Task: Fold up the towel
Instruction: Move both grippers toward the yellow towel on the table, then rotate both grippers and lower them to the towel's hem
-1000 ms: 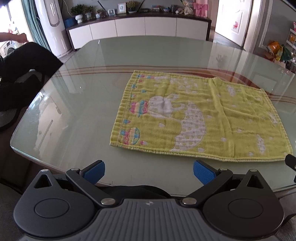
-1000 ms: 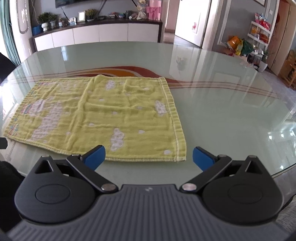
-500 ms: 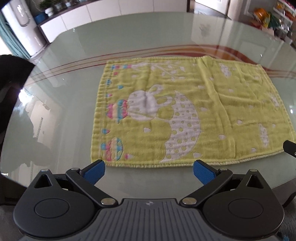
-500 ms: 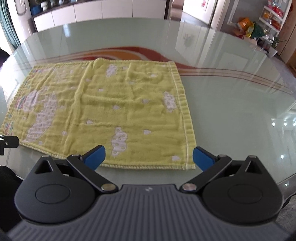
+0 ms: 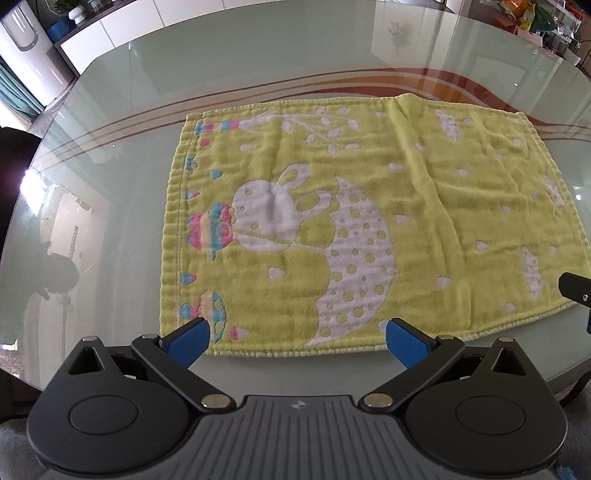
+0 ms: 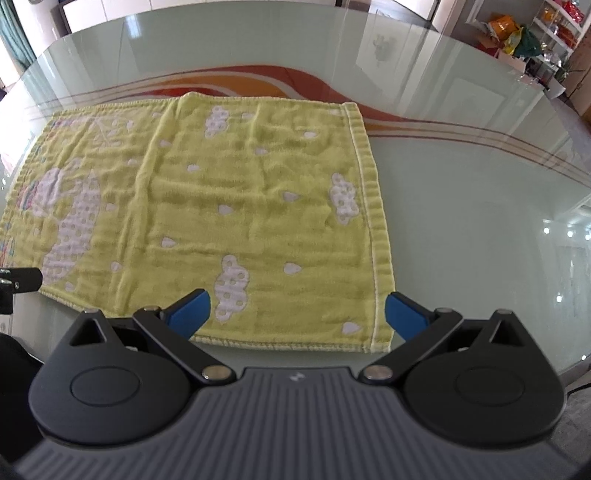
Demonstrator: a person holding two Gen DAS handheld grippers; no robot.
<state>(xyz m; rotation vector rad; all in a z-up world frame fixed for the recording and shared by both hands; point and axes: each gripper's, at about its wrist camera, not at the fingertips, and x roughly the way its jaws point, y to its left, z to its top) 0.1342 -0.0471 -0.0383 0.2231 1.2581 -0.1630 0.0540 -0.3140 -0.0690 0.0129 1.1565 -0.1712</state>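
Observation:
A yellow towel (image 5: 369,229) with a white animal print and coloured eggs lies flat and unfolded on the glass table (image 5: 110,206). It also shows in the right wrist view (image 6: 236,206). My left gripper (image 5: 297,339) is open, hovering over the towel's near edge close to its near-left corner. My right gripper (image 6: 297,314) is open, hovering over the near edge by the near-right corner (image 6: 380,345). Neither holds anything. The right gripper's tip shows at the right edge of the left wrist view (image 5: 576,288).
The table's near edge runs just below the towel. A white cabinet (image 5: 122,26) and a white appliance (image 5: 26,55) stand beyond the far side. Shelves with bags (image 6: 517,37) are at the far right. A dark shape (image 5: 11,177) sits at the table's left.
Both grippers have moved forward and tilted down over the towel, so its near edge now lies between their open fingers. The towel itself has not moved.

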